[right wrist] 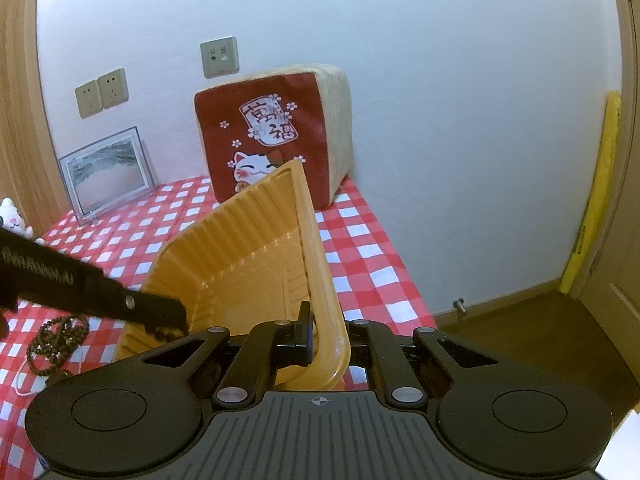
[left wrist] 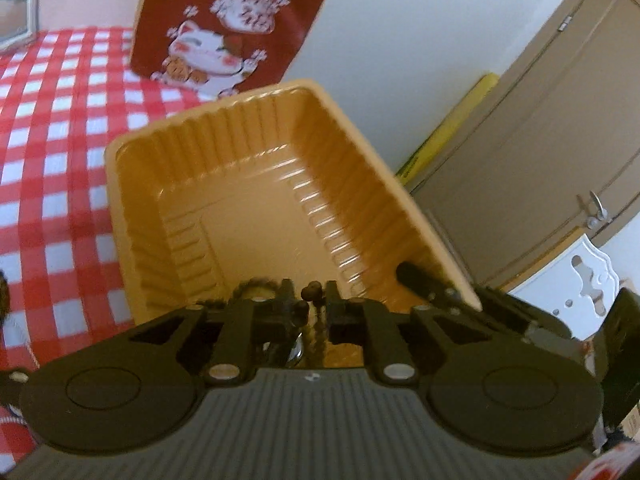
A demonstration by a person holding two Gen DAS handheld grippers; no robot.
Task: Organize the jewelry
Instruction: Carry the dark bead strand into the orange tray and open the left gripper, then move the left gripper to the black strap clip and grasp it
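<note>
An orange ribbed plastic tray (left wrist: pixel 256 208) is tilted up over the red checked table. My right gripper (right wrist: pixel 326 334) is shut on the tray's near rim (right wrist: pixel 320 280) and holds it tipped. My left gripper (left wrist: pixel 310 300) is shut on a dark brown bead bracelet (left wrist: pixel 312 291) at the tray's near edge, with beads hanging down between the fingers. From the right wrist view the left gripper (right wrist: pixel 168 318) reaches in from the left to the tray's rim. Another dark bead necklace (right wrist: pixel 56 340) lies on the cloth at the left.
A red lucky-cat cushion (right wrist: pixel 276 136) leans on the wall behind the tray. A framed picture (right wrist: pixel 106 170) stands at the back left, and a small white cat figure (right wrist: pixel 12 220) at the far left. The table edge (right wrist: pixel 404 280) drops to a wood floor on the right.
</note>
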